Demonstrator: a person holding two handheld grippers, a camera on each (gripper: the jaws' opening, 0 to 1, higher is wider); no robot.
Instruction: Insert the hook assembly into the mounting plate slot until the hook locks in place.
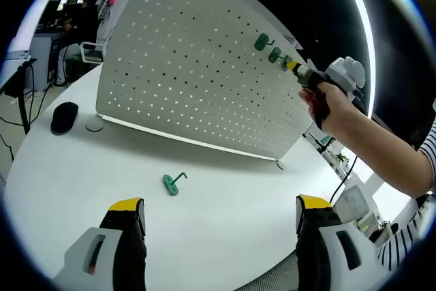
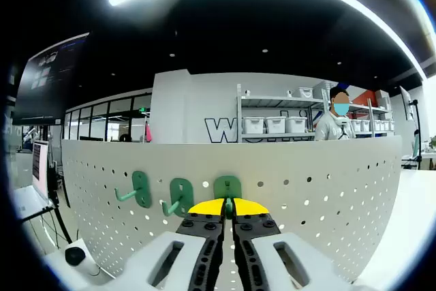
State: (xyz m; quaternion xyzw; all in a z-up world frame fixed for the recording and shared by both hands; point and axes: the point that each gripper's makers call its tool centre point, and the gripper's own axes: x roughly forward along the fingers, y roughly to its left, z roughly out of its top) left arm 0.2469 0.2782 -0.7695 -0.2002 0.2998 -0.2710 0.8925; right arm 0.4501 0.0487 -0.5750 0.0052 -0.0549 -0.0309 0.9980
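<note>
A white tabletop (image 1: 225,230) carries an upright perforated mounting plate (image 1: 197,73). On the plate's upper part hang two green hooks (image 2: 139,190), and beside them the right tool (image 2: 228,206), jaws closed on a third green hook (image 2: 228,187), presses it against the plate. The left tool (image 1: 218,212) hovers with jaws spread wide over a loose hook (image 1: 172,182) lying on the near tabletop.

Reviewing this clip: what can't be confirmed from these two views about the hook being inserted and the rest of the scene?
- Third green hook, right gripper view: the right gripper covers its prong, so locking into the white pegboard is unverifiable.
- Same hook, left gripper view: too small, hidden behind the right gripper and the person's hand.
- Loose green hook on the table: too small for detail.
- Left gripper: bodies cut off by the bottom edge.
</note>
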